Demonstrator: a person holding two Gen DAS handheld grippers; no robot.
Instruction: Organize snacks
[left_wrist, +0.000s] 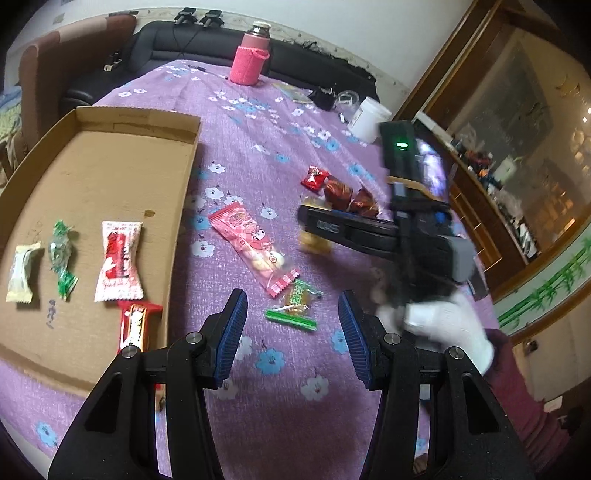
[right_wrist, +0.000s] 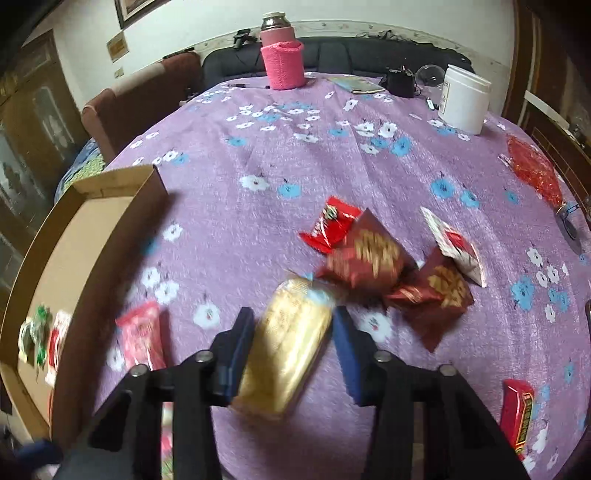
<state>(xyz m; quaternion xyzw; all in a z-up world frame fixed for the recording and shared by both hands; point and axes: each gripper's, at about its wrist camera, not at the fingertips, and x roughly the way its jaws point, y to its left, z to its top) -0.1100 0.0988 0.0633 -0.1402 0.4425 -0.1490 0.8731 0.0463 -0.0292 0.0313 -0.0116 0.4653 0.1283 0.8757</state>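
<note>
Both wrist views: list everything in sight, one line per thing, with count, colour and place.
cardboard tray: 1, brown, left on the table
snacks in tray: 4; cream, green, white-red, red
pink packet: 1, on the cloth beside the tray
green-edged candy: 1, ahead of the left gripper
gold packet: 1, between the right gripper's fingers
dark red packets: 2, mid-table
bright red packet: 1, behind them
tablecloth: 1, purple, floral
flask: 1, pink sleeve, far edge
white jar: 1, far right
left gripper: open, empty
right gripper: around the gold packet; grip unclear
</note>
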